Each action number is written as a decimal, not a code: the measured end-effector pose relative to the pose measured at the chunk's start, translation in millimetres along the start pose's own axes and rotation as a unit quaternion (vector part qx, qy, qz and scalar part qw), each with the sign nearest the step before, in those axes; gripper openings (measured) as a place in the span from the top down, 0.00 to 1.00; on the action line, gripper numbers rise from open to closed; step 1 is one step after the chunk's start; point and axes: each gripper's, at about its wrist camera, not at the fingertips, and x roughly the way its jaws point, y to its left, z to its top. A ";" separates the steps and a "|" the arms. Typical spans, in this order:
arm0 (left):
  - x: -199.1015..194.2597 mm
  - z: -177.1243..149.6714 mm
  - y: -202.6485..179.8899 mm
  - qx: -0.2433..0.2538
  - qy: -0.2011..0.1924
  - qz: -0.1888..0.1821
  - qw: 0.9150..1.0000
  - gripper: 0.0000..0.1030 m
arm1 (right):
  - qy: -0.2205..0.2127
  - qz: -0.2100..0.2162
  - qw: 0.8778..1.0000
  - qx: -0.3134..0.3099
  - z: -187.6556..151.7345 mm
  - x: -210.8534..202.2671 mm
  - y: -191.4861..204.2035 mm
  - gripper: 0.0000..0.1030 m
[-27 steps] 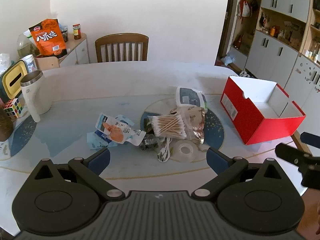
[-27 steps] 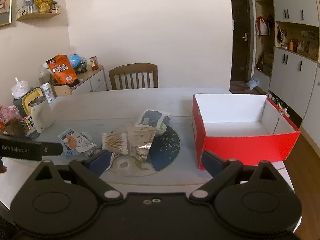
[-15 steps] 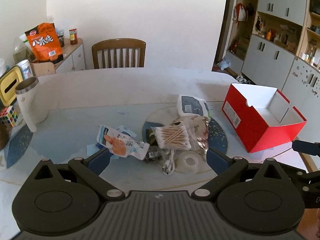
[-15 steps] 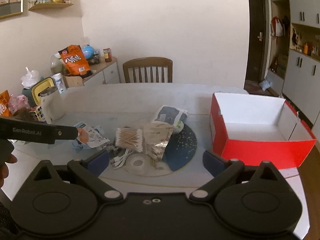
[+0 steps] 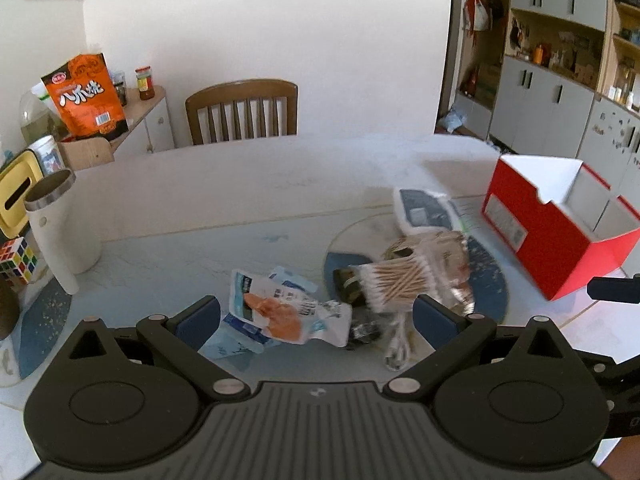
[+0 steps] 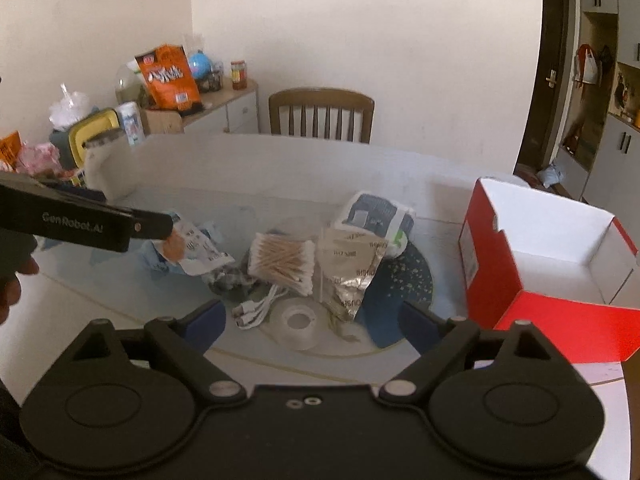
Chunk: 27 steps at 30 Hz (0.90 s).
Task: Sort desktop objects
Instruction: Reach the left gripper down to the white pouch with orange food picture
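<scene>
My left gripper (image 5: 316, 316) has its fingers spread wide and holding nothing, framing the snack packet with the orange picture (image 5: 280, 314) at lower centre of the left wrist view; whether the tips touch it I cannot tell. My right gripper (image 6: 316, 326) is likewise spread and empty, with the clear tape roll (image 6: 298, 322) between its tips at lower centre of the right wrist view. Just beyond lie the white cable (image 6: 260, 306), the bag of cotton swabs (image 6: 282, 260), the silver foil pouch (image 6: 350, 264) and a white-and-blue packet (image 6: 374, 214), all overlapping in one heap on the table (image 6: 240, 160). The red box (image 6: 532, 264), open and apparently empty, stands at the right.

My worry is the heap: closing on the packet could drag the small dark wrapper (image 5: 362, 330) touching it, and the slippery film may slide out. The two grippers also work close together and could collide.
</scene>
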 end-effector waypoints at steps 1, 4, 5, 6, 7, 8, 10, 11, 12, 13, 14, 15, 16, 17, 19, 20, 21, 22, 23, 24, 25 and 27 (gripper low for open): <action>4.5 -0.1 3.4 -0.001 0.005 0.001 1.000 0.00 | 0.003 0.000 1.000 -0.001 0.3 4.5 1.5 0.11; 13.5 0.8 15.3 -0.011 0.011 -0.002 1.000 0.00 | 0.012 -0.002 1.000 -0.001 -0.1 16.8 5.2 0.12; 16.8 1.3 19.3 -0.014 0.013 -0.003 1.000 0.00 | 0.015 -0.004 1.000 0.000 0.0 21.0 6.3 0.13; 19.5 1.4 22.1 -0.015 0.015 -0.003 1.000 0.00 | 0.019 -0.005 1.000 0.001 -0.1 25.6 7.3 0.13; 22.6 1.9 25.0 -0.014 0.017 -0.003 1.000 0.00 | 0.021 -0.005 1.000 0.001 0.0 30.2 7.8 0.13; 25.8 2.1 27.4 -0.011 0.019 -0.004 1.000 0.00 | 0.024 -0.009 1.000 0.003 -0.5 35.7 8.6 0.14; 33.9 2.0 33.5 -0.011 0.025 -0.005 1.000 0.00 | 0.032 -0.009 0.999 0.005 -1.3 45.5 11.4 0.15; 37.5 1.4 36.3 -0.012 0.028 -0.005 1.000 0.00 | 0.035 -0.009 0.999 0.003 -1.3 50.5 13.4 0.15; 41.2 1.5 38.1 -0.013 0.031 -0.005 0.999 0.00 | 0.037 -0.011 0.999 0.001 -1.9 55.5 15.1 0.16; 45.4 1.4 41.4 -0.015 0.036 -0.008 0.999 0.00 | 0.040 -0.011 0.999 -0.001 -2.4 60.4 16.9 0.17; 48.2 1.0 44.0 -0.015 0.038 -0.010 0.999 0.00 | 0.045 -0.011 0.999 -0.002 -2.7 65.8 18.9 0.17; 51.3 0.7 46.6 -0.016 0.041 -0.011 0.999 0.00 | 0.048 -0.010 0.999 -0.001 -3.1 70.3 20.3 0.19; 54.7 0.7 49.1 -0.017 0.043 -0.014 0.999 0.00 | 0.051 -0.009 0.999 -0.001 -2.9 75.0 21.2 0.20; 57.9 0.8 51.7 -0.019 0.047 -0.018 0.999 0.00 | 0.056 -0.008 0.998 0.000 -2.9 80.2 22.0 0.21; 63.3 0.7 55.3 -0.024 0.052 -0.029 0.998 0.01 | 0.062 -0.010 0.998 0.000 -3.5 88.9 23.3 0.23; 65.2 0.6 56.5 -0.024 0.052 -0.036 0.998 0.01 | 0.065 -0.012 0.998 0.002 -4.1 92.7 23.4 0.23; 66.8 0.4 57.3 -0.022 0.054 -0.041 0.997 0.01 | 0.069 -0.014 0.998 0.003 -4.7 96.5 23.7 0.23; 69.3 0.1 57.3 -0.019 0.056 -0.045 0.997 0.01 | 0.074 -0.017 0.997 0.005 -5.7 100.8 23.4 0.23; 71.6 -0.3 57.2 -0.017 0.060 -0.047 0.997 0.01 | 0.079 -0.019 0.997 0.008 -6.7 103.6 24.0 0.24; 73.5 -0.9 57.2 -0.015 0.061 -0.049 0.997 0.01 | 0.082 -0.019 0.996 0.011 -7.5 106.2 24.0 0.25; 75.2 -1.4 57.9 -0.014 0.063 -0.052 0.997 0.02 | 0.085 -0.018 0.996 0.012 -8.2 108.9 23.8 0.25; 78.7 -0.7 60.3 -0.017 0.067 -0.054 0.996 0.04 | 0.089 -0.020 0.996 0.013 -9.4 113.2 24.2 0.25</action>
